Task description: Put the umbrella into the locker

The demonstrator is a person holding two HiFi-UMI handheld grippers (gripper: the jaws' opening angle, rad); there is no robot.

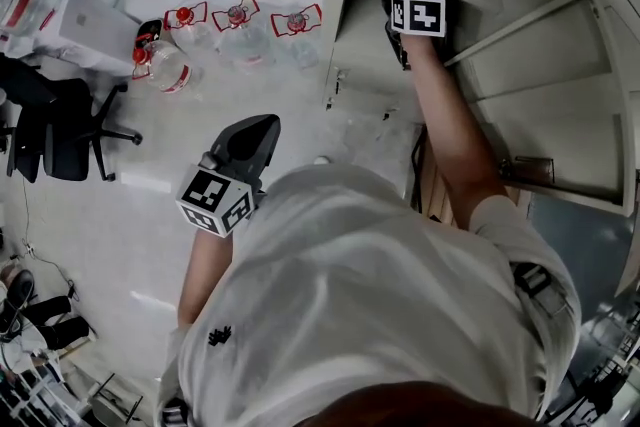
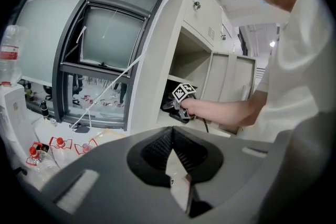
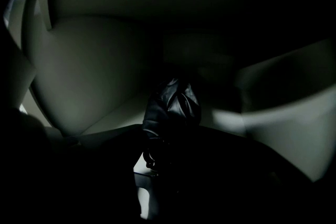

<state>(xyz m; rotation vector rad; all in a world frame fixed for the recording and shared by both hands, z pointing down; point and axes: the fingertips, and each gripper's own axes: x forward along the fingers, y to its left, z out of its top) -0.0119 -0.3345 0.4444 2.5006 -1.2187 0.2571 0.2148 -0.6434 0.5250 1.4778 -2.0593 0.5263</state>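
This looks like an office or lab workroom with a storage corner. A bank of pale metal lockers (image 1: pixel 560 65) lines one wall beside a large dark-framed window (image 2: pixel 105 39). A black swivel office chair (image 1: pixel 60 130) stands on the pale floor (image 1: pixel 130 215), near red-capped water bottles (image 1: pixel 170 67) and white boxes (image 1: pixel 95 20).

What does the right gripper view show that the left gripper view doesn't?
Right gripper view only: the black umbrella held by the right gripper in a dark compartment. Left gripper view only: the left gripper, shut and empty, the window and the floor bottles. Both: the locker and the right gripper.
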